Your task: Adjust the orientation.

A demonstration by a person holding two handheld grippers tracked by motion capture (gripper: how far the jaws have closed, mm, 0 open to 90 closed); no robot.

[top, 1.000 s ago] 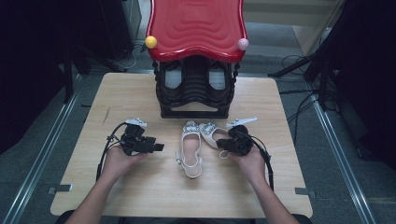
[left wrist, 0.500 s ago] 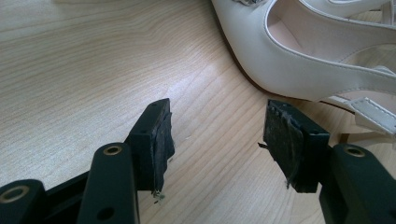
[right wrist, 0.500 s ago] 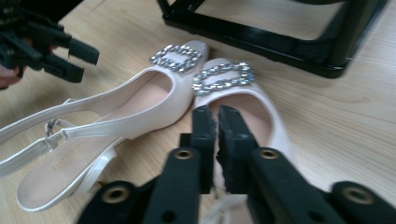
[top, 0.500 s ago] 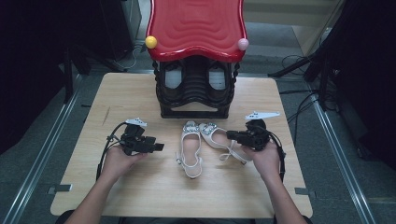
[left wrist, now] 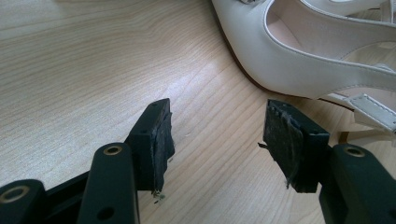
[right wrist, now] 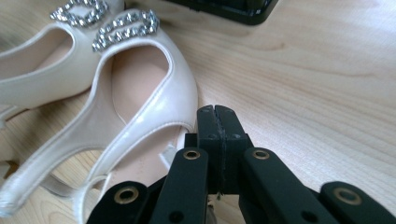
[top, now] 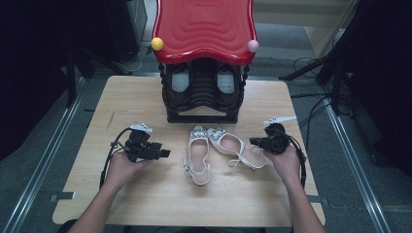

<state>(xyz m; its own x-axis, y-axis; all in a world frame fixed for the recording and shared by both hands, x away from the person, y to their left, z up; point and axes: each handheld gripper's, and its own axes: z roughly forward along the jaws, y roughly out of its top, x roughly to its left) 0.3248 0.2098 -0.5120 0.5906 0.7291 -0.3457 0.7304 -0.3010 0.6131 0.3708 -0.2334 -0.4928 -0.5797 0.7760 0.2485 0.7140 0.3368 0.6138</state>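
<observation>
Two white sandals lie mid-worktop, before the black rack at its far edge. Right tool, jaws pressed together and empty, sits beside the right sandal. Left tool, jaws apart, holds nothing.

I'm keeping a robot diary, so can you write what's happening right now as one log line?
left hand-held gripper: open, beside left shoe | right hand-held gripper: shut, empty, by right shoe | shoes: flat on table
</observation>
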